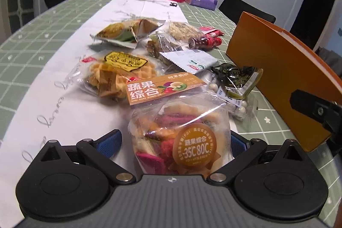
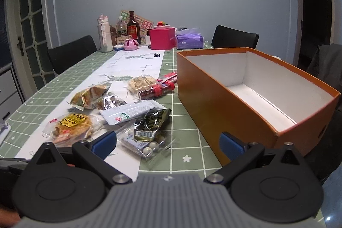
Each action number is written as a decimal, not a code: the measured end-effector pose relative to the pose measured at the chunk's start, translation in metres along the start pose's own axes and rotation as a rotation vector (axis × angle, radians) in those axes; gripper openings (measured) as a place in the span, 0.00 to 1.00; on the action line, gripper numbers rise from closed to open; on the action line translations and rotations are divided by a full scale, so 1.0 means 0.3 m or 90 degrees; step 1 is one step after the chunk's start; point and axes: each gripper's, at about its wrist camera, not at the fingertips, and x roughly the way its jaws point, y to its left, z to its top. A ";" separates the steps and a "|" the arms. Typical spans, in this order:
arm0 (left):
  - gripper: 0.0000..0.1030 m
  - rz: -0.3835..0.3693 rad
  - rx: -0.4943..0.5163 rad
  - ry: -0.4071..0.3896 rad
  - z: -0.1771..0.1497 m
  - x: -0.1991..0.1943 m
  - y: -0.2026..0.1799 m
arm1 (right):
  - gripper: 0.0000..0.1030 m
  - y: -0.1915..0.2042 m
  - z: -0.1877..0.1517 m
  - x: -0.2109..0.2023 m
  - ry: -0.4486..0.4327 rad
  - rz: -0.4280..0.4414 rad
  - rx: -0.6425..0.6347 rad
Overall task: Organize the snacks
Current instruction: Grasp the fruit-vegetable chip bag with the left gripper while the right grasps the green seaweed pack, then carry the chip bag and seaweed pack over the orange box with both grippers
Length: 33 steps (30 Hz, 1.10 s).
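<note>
A clear bag of mixed dried fruit and vegetable chips [image 1: 181,131] with an orange label lies on the white runner, between the fingers of my left gripper [image 1: 173,142]. That gripper is open; the right pad is at the bag's edge and the left pad stands apart from it. Beyond it lie a waffle packet [image 1: 115,76], a white packet [image 1: 188,59] and a dark green packet [image 1: 237,78]. The orange box [image 2: 213,104] stands empty on the right. My right gripper [image 2: 168,143] hovers open by the box's near corner, with a packet of white balls [image 2: 147,146] just ahead of it.
More snack packets [image 2: 92,95] and red-wrapped ones [image 2: 158,89] lie mid-table. Bottles [image 2: 133,27], a pink box [image 2: 161,37] and a purple tissue pack [image 2: 189,38] crowd the far end. Black chairs [image 2: 235,37] stand on both sides. The green checked cloth [image 2: 188,142] shows by the box.
</note>
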 end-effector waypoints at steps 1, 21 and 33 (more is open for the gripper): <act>1.00 0.001 0.014 0.006 -0.004 0.006 -0.002 | 0.97 0.001 0.000 0.012 0.000 0.001 -0.002; 1.00 -0.014 0.096 0.004 -0.032 -0.013 0.003 | 0.82 0.005 0.104 0.401 0.083 0.056 0.104; 0.88 -0.038 0.083 -0.010 -0.025 -0.028 0.044 | 0.41 -0.007 0.106 0.543 0.137 0.051 0.179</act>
